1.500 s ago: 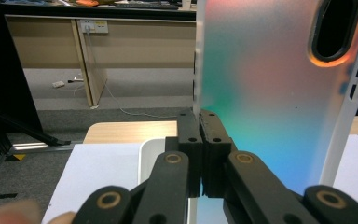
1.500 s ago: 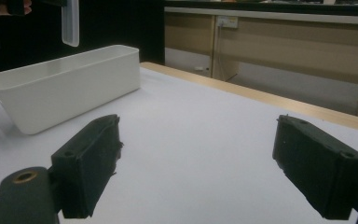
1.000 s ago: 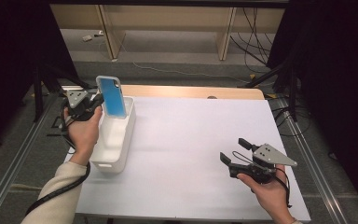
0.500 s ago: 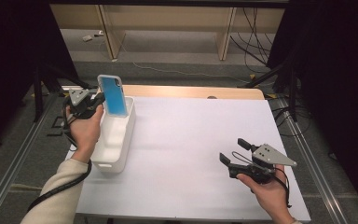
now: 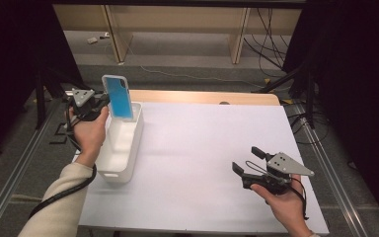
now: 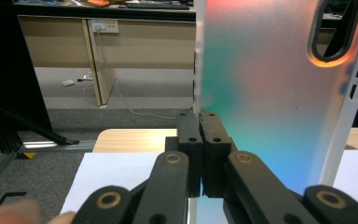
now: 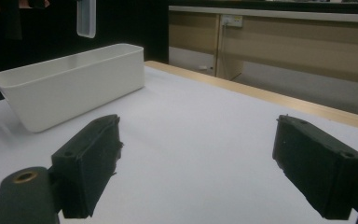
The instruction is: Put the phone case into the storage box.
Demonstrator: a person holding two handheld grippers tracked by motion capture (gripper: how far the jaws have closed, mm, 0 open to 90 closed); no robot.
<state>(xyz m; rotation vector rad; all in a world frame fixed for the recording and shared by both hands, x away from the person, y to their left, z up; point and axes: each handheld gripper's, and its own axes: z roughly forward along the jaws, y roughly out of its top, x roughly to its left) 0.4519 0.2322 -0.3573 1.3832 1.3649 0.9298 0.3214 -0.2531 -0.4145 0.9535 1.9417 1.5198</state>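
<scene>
My left gripper [image 5: 100,104] pinches the thin side edge of the phone case [image 5: 118,97], upright above the white bin [image 5: 123,148]; it seems light, bendy and slick, so that edge suits, while my right gripper [image 5: 245,160] gapes wide, empty.

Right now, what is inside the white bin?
The bin looks empty where its white floor shows. The phone case is held upright above its far end by the left tool, hiding that corner. The hand covers part of the near rim.
</scene>
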